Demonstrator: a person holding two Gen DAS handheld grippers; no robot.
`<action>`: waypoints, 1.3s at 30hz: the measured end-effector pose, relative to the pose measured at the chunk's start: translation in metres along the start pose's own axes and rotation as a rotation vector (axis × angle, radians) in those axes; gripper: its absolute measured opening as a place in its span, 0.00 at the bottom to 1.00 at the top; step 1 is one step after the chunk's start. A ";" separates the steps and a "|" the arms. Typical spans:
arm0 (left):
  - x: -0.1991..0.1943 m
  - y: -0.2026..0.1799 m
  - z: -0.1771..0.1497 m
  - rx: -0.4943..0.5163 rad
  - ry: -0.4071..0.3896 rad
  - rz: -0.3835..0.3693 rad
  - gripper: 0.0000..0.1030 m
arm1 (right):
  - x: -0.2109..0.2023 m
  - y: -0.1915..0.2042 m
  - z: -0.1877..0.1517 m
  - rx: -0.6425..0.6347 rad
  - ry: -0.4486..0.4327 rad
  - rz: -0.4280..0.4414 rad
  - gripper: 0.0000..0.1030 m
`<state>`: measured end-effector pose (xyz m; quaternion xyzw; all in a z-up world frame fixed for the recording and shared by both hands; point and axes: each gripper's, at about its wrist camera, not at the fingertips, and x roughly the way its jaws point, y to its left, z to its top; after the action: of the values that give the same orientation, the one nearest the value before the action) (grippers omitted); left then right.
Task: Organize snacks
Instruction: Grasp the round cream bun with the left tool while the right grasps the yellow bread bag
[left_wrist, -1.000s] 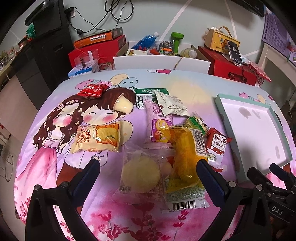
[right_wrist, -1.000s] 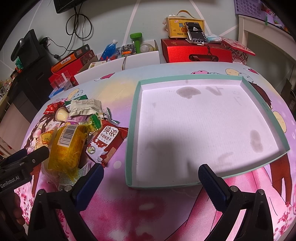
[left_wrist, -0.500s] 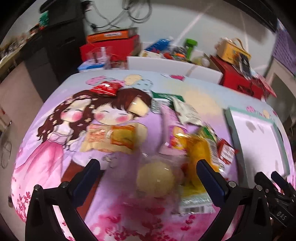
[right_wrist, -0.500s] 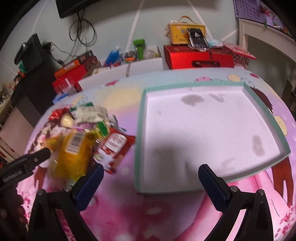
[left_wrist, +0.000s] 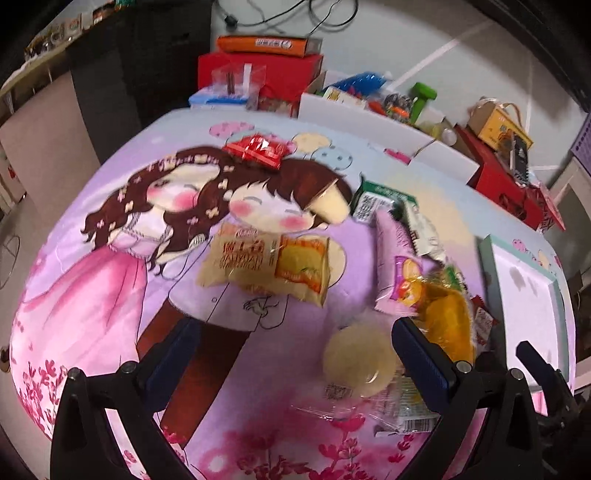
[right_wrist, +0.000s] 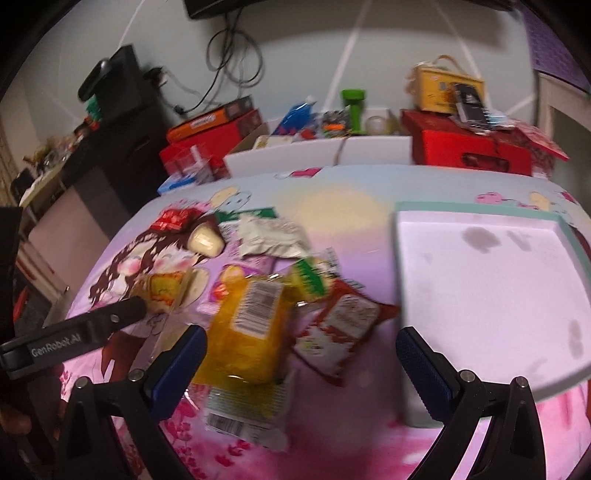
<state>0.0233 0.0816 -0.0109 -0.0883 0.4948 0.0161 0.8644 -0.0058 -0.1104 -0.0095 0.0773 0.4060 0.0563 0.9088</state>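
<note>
The snacks lie scattered across the middle of the surface (left_wrist: 110, 302), which is covered by a cartoon-printed cloth. A yellow packet (right_wrist: 255, 325) with a barcode label sits in the heap; a red-and-white packet (right_wrist: 340, 332) touches its right side and a green-edged wrapper (right_wrist: 308, 280) pokes out behind it. In the right wrist view the yellow packet lies ahead of the left finger (right_wrist: 177, 365), and the red-and-white packet sits between the two fingers but farther out, untouched. The right gripper (right_wrist: 301, 365) is spread wide, released, holding nothing, and hovers low over the near edge of the cloth.

In the left wrist view a clear-wrapped round pale cake (left_wrist: 356, 360) lies just inside the right finger (left_wrist: 421, 363), near it; whether they touch cannot be told. An orange-and-cream cake roll packet (left_wrist: 266, 264) lies farther out, ahead of the gap. The left gripper (left_wrist: 293, 360) is likewise wide apart and empty, tilted so the scene slants.

Farther back lie a pink packet (left_wrist: 397, 254), a silver pouch (right_wrist: 271, 236), a green-and-white packet (left_wrist: 378, 199), a small cream piece (right_wrist: 205, 240) and a red wrapper (left_wrist: 258, 149). A shallow teal-rimmed tray (right_wrist: 570, 230) stands to the right of the heap, apart from it. Red boxes (right_wrist: 469, 149) and clutter line the wall behind.
</note>
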 end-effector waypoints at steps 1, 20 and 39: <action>0.002 0.001 0.000 -0.005 0.007 0.003 1.00 | 0.004 0.004 0.000 -0.009 0.010 0.004 1.00; 0.027 -0.008 0.003 -0.030 0.129 -0.094 1.00 | 0.037 0.025 -0.005 -0.073 0.087 0.041 0.52; 0.054 -0.041 -0.014 0.069 0.251 -0.144 0.57 | 0.024 0.012 -0.014 -0.070 0.124 0.019 0.45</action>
<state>0.0438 0.0361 -0.0588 -0.0953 0.5914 -0.0742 0.7973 -0.0008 -0.0929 -0.0333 0.0455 0.4584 0.0838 0.8836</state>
